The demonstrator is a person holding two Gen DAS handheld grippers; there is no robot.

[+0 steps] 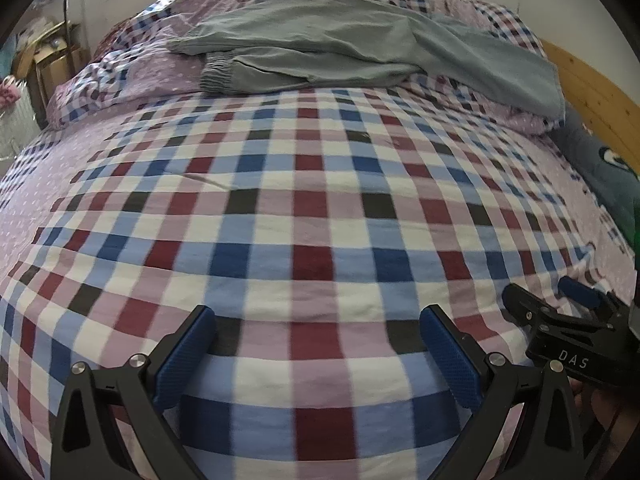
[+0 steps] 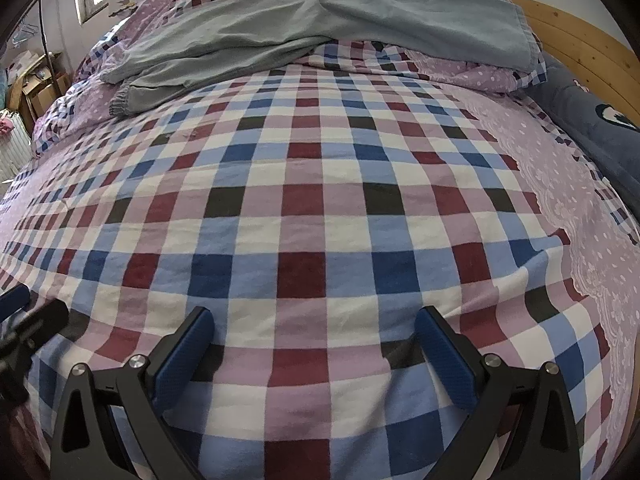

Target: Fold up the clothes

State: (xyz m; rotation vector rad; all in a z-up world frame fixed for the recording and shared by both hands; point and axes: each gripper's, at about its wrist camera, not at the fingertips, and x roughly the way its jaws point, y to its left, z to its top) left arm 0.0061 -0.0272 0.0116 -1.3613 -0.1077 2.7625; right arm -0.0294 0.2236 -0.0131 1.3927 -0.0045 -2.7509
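A pair of grey-green trousers (image 1: 332,50) lies crumpled on the rolled-up quilt at the far side of the bed, its elastic cuff (image 1: 218,76) toward the left; the right wrist view shows the trousers (image 2: 304,28) too. My left gripper (image 1: 318,320) hovers open over the checked sheet near the front, far from the trousers, with nothing between its blue pads. My right gripper (image 2: 314,320) is likewise open and empty over the sheet. In the left wrist view the right gripper (image 1: 556,296) shows at the lower right edge, close beside the left one.
A checked bed sheet (image 2: 320,208) covers the bed. A bunched purple and checked quilt (image 1: 132,80) lies across the far side. A wooden headboard (image 2: 592,36) and a dark blue pillow (image 2: 592,128) are on the right. Shelves and clutter (image 1: 48,64) stand at the far left.
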